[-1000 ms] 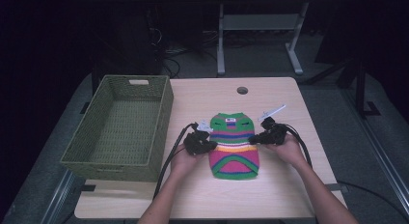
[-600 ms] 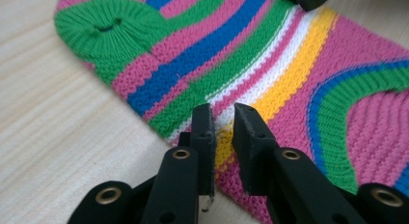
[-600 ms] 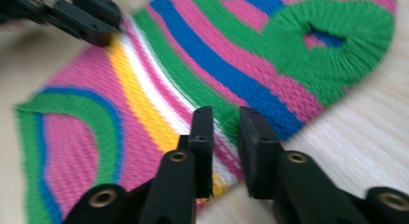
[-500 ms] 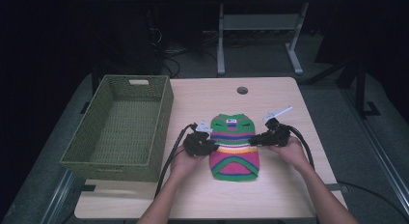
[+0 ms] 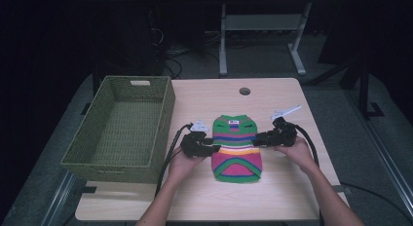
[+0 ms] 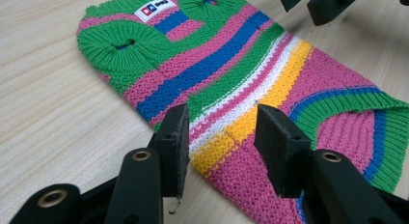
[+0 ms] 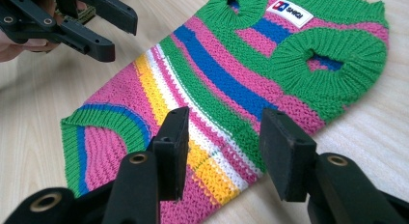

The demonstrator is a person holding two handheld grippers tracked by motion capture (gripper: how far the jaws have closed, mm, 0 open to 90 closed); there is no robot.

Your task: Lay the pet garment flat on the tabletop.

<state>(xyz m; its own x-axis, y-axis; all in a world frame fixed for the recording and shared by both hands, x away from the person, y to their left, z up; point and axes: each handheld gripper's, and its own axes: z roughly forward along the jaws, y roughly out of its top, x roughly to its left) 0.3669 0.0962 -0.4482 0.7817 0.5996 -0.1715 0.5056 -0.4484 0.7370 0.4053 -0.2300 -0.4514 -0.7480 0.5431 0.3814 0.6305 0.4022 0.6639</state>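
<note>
A small striped knitted sweater [image 5: 236, 149] in green, pink, blue, yellow and white lies flat on the wooden table [image 5: 204, 197], neck end away from the person. My left gripper [image 5: 213, 149] is at the sweater's left edge, open, its jaws straddling the yellow and white stripes [image 6: 219, 137]. At the sweater's right edge my right gripper [image 5: 258, 139] is open too, with the striped edge [image 7: 226, 151] between its jaws. The sweater [image 6: 231, 74] has two leg holes and a white label near the neck. Each gripper view shows the other gripper across the sweater [image 7: 251, 64].
A green woven basket [image 5: 122, 126] stands empty at the table's left, close to my left hand. A round cable hole [image 5: 244, 91] sits in the table beyond the sweater. Black cables trail from both grippers toward the near edge.
Both grippers have edged slightly inward toward the sweater's sides. The sweater has not moved.
</note>
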